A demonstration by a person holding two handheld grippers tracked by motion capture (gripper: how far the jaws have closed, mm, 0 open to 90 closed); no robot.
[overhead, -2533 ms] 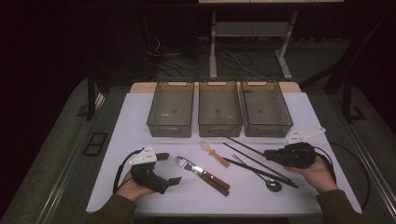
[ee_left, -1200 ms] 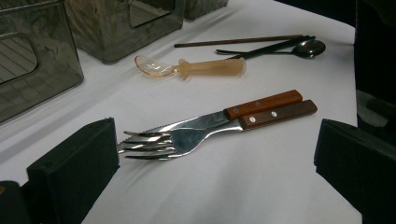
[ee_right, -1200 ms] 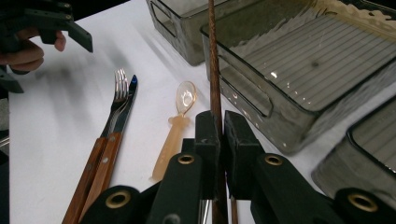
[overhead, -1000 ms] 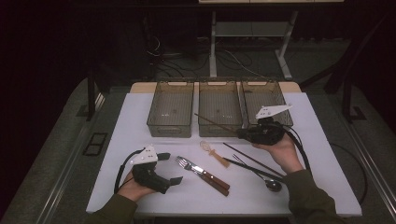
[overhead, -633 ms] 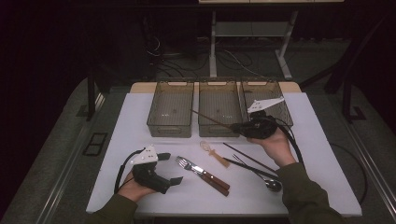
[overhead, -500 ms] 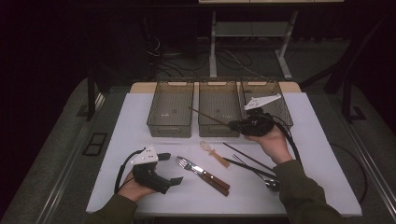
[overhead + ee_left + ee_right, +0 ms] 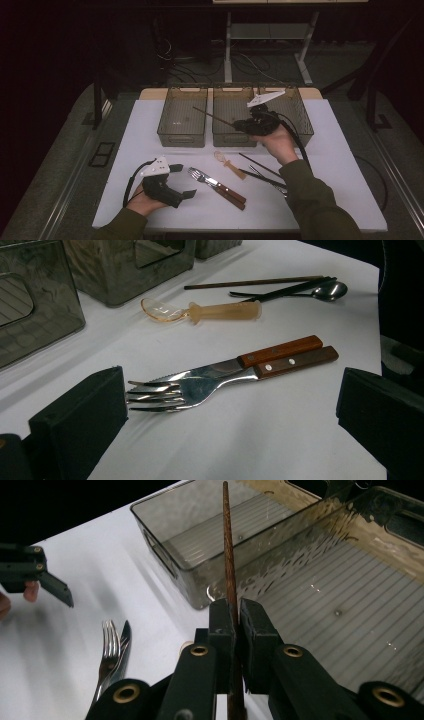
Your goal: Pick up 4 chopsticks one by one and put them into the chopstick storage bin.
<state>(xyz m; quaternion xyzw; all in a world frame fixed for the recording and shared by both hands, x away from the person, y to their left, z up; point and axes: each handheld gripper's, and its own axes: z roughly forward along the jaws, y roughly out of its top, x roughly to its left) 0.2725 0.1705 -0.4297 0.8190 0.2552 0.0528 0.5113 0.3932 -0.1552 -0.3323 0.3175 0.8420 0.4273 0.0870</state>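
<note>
**Right gripper clamped on chopstick over the bins**

Right gripper view: right gripper (image 7: 232, 617) has jaws pinched on a brown chopstick (image 7: 228, 545), the stick running up over the middle bin (image 7: 280, 587) and left bin (image 7: 165, 517). High view gives the layout instead: right gripper (image 7: 250, 125) is at the middle bin's (image 7: 233, 140) front edge, chopstick (image 7: 214, 116) angled left across it; jaw contact is too small to read there.

Left gripper view: left gripper (image 7: 230, 415) jaws stand wide apart on the table, fork (image 7: 200, 385) and knife (image 7: 282, 350) between them, untouched. It also shows an amber plastic spoon (image 7: 200, 312) clearly. In the high view the left gripper (image 7: 172, 182) sits beside the fork (image 7: 200, 176).

Cut off: the chopstick's lower end is hidden behind the right jaws. The dark utensils (image 7: 260, 170) are partly covered by the right sleeve.
</note>
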